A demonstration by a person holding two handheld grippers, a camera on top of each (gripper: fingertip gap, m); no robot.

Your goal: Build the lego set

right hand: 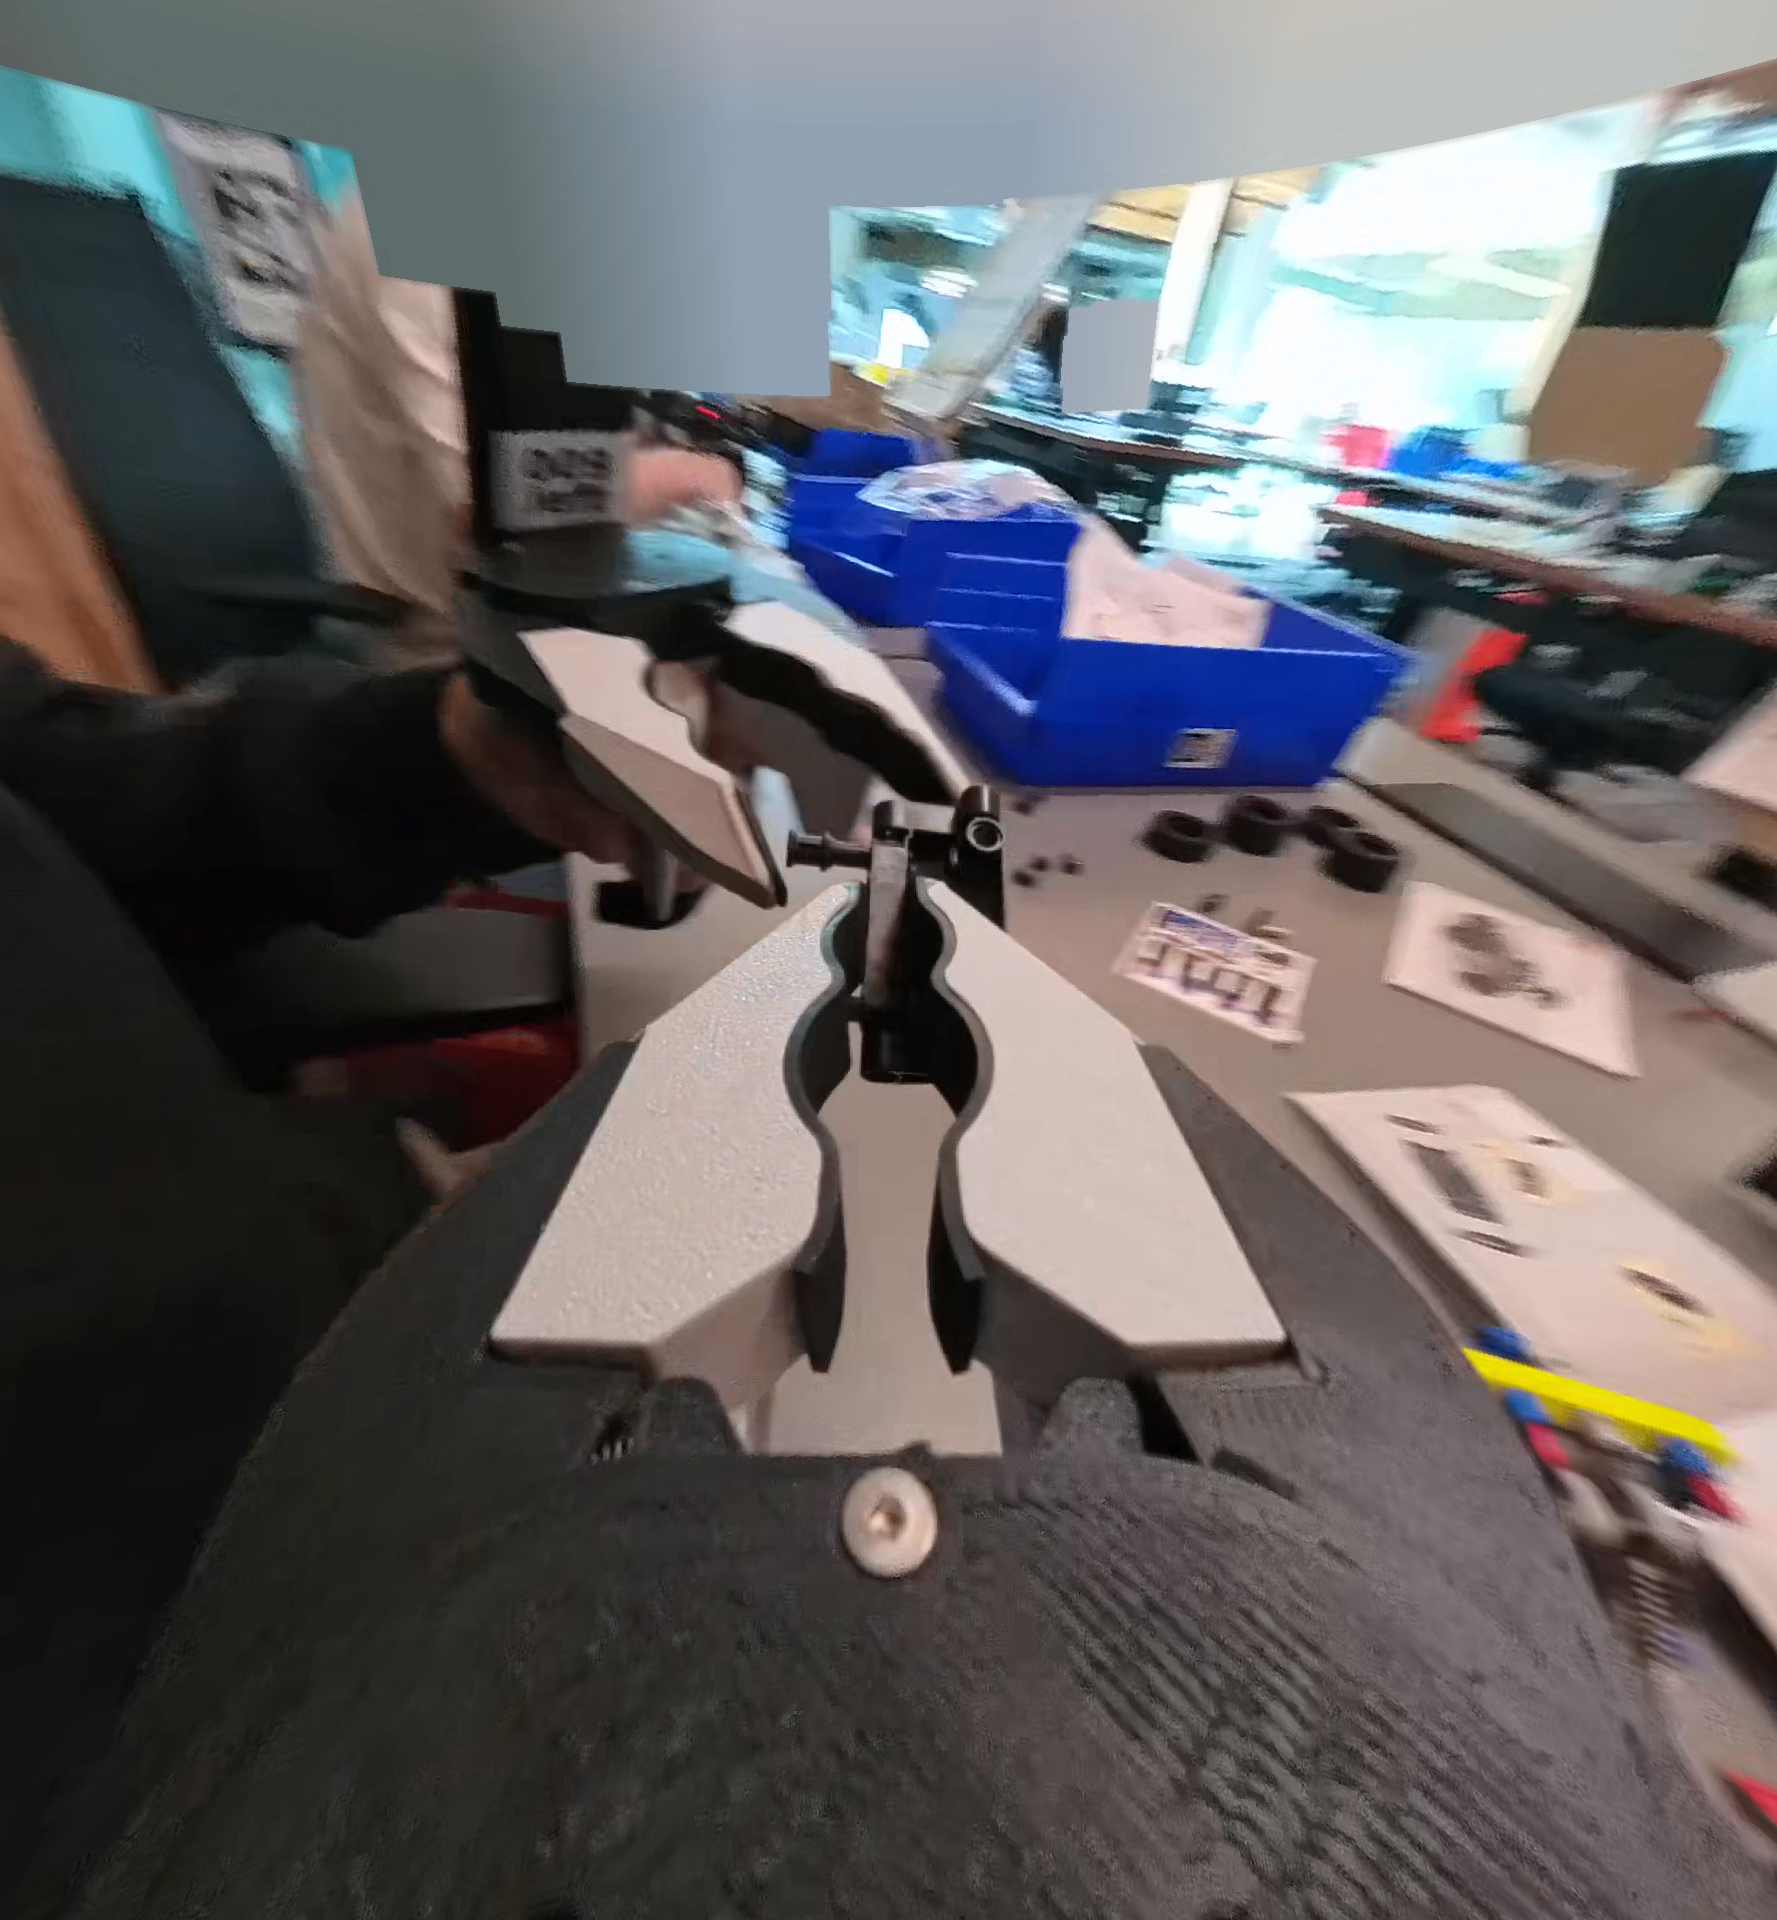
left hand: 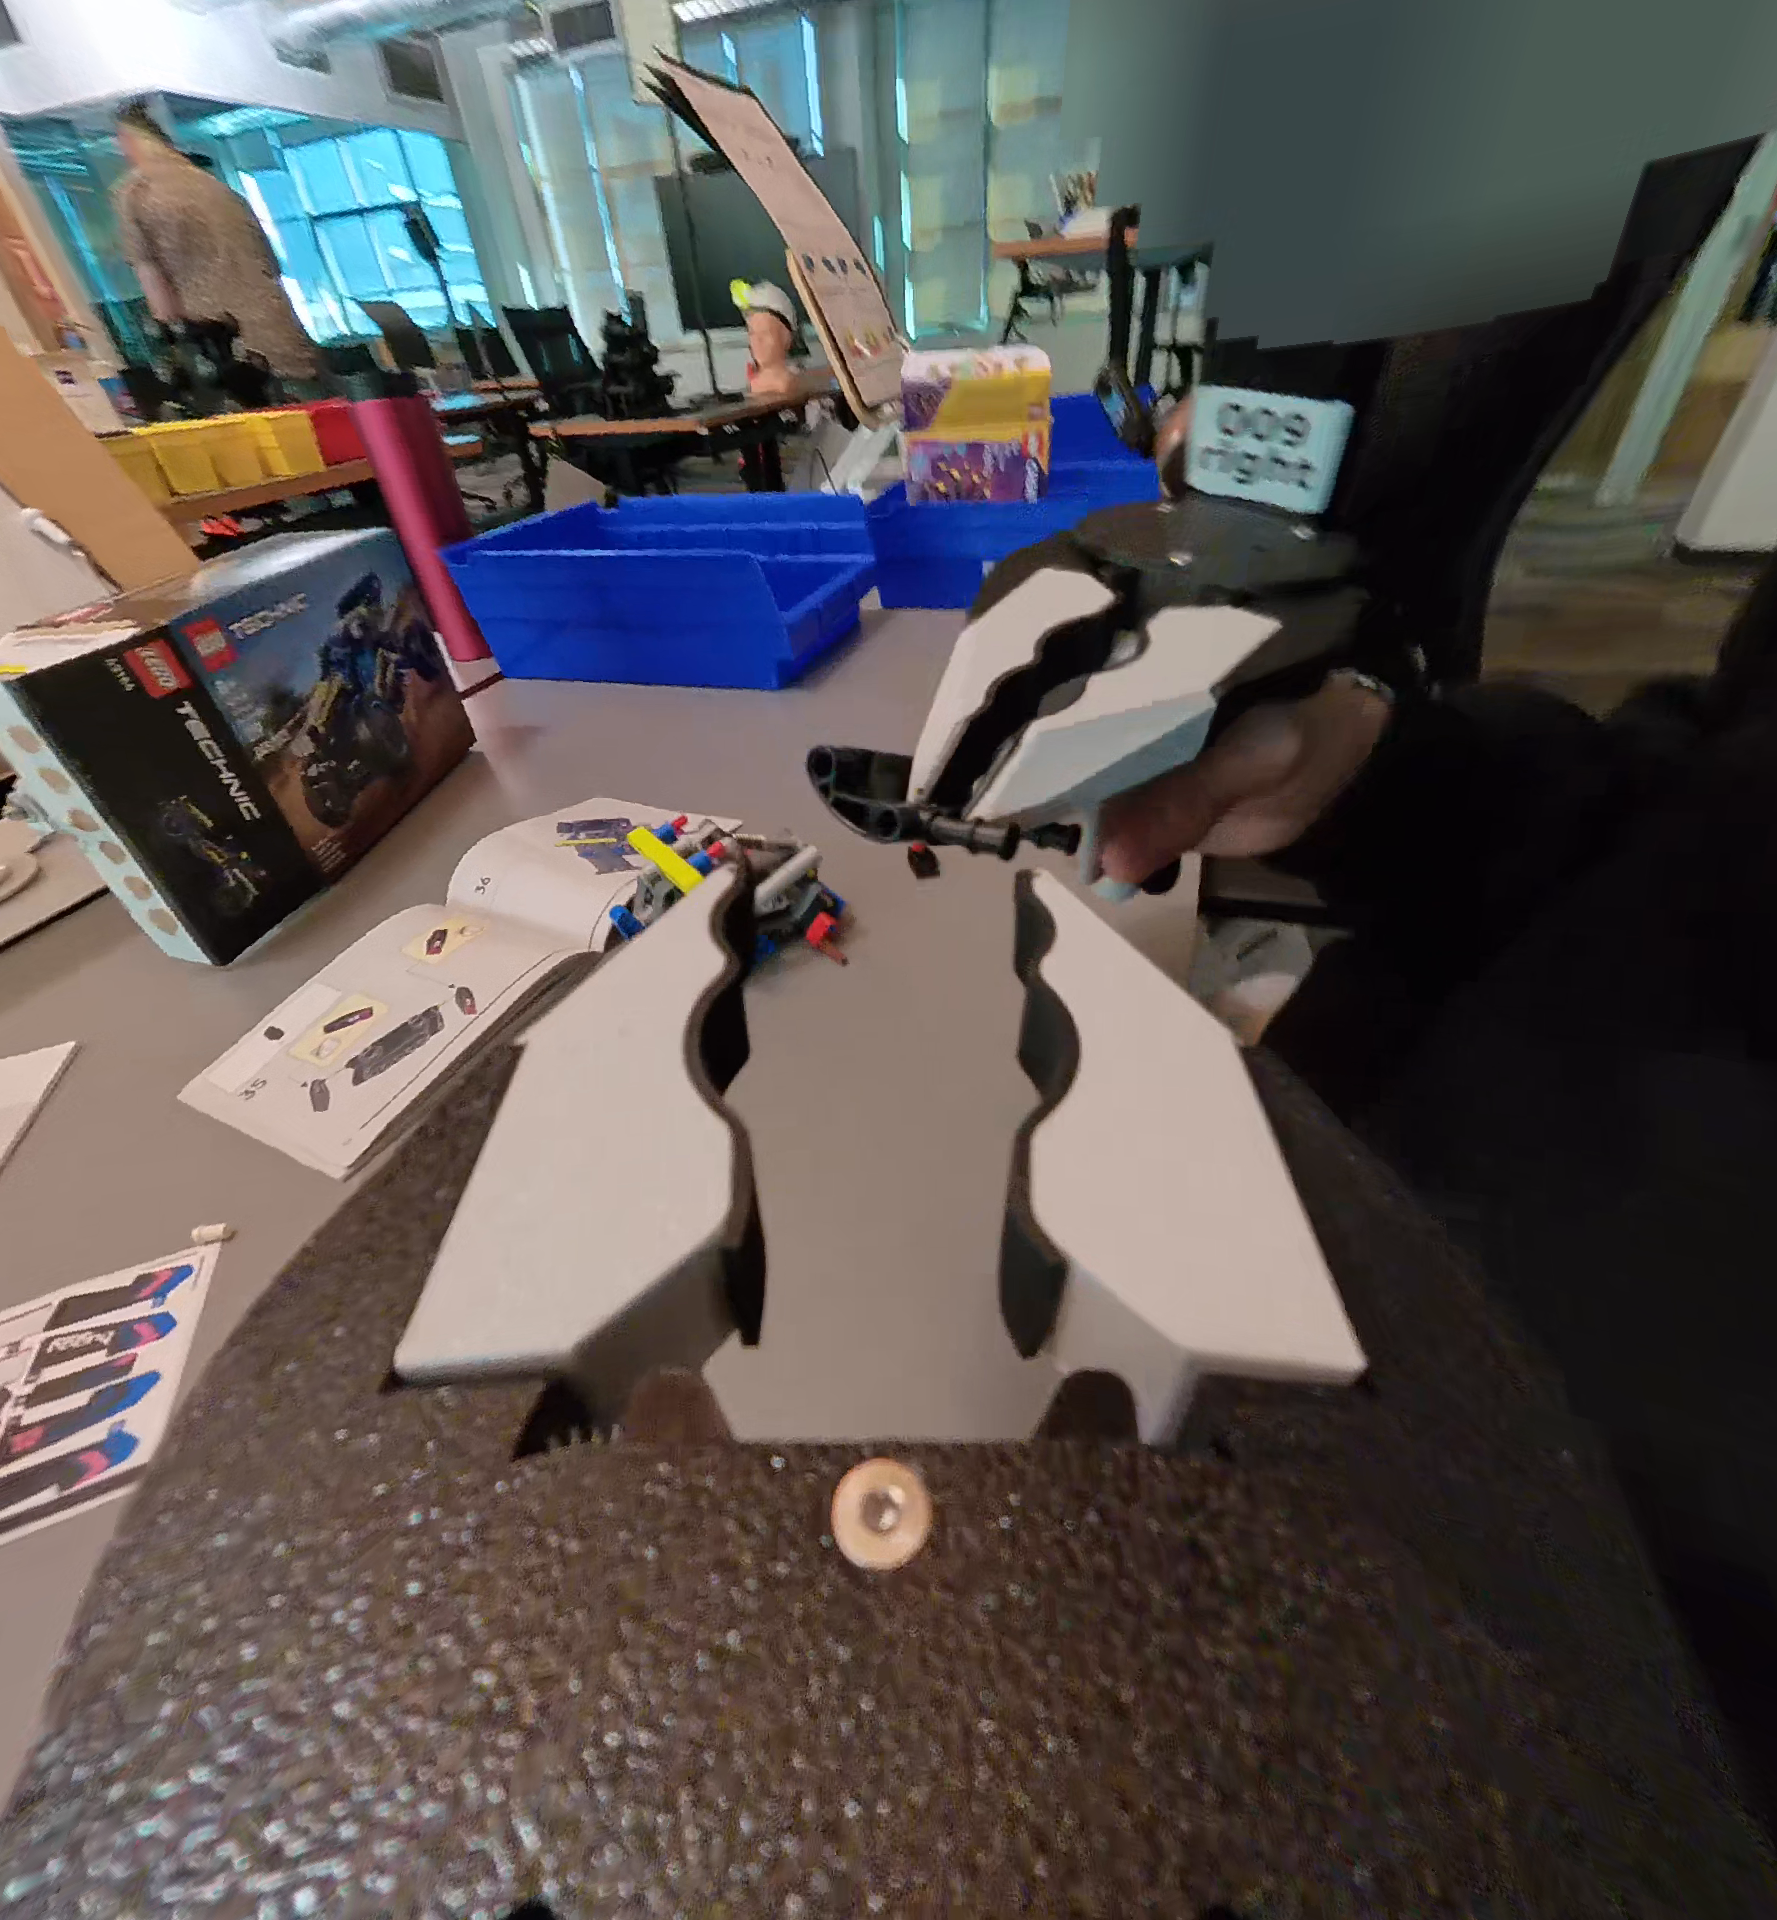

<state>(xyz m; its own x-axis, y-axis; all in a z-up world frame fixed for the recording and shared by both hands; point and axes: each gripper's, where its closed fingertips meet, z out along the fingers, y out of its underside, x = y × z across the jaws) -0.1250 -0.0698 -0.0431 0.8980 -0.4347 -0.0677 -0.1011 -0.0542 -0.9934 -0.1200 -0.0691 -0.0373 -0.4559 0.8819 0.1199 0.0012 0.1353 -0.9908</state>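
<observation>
Open-plan office or lab workshop: rows of brown wooden tables (left hand: 655, 426) at 12 o'clock, black office chairs (left hand: 562, 353), blue plastic storage bins (left hand: 655, 592), tall windows (left hand: 364, 208).

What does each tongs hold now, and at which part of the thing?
The right tongs are shut on a black part, gripping its flat middle; its pin end sticks out past the tips. The left tongs are open and hold nothing.

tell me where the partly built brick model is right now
In the left wrist view the partly built brick model sits on the grey table, on the right-hand page of the open instruction booklet, just beyond the left hand-held gripper.
</observation>
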